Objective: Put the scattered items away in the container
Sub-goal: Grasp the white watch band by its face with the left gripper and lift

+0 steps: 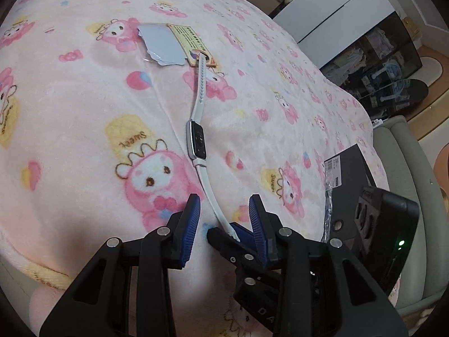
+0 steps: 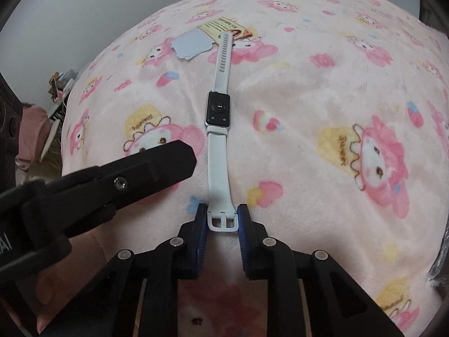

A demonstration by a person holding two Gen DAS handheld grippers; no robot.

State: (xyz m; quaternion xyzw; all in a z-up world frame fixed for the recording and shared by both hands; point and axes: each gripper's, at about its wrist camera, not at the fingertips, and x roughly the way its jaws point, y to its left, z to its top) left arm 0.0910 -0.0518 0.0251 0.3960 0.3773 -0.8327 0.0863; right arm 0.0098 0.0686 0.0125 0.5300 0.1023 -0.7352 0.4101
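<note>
A white smartwatch (image 1: 196, 137) lies stretched out face down on the pink cartoon blanket (image 1: 70, 90), its far strap end resting on a yellow paper tag (image 1: 193, 43) beside a pale blue card (image 1: 162, 45). My right gripper (image 2: 223, 219) is shut on the watch's buckle end (image 2: 223, 220); the watch body (image 2: 217, 108) lies straight ahead. My left gripper (image 1: 224, 210) is open, its blue pads either side of the near strap, with the right gripper's tip (image 1: 233, 231) showing between them. The left gripper's finger (image 2: 157, 163) shows left of the strap in the right wrist view.
A black shoebox (image 1: 350, 179) with a white label sits at the blanket's right edge, with a black device (image 1: 393, 224) showing a green light beside it. A dark glass cabinet (image 1: 378, 64) and white wardrobe stand beyond the bed. A hand (image 2: 70, 266) holds the left gripper.
</note>
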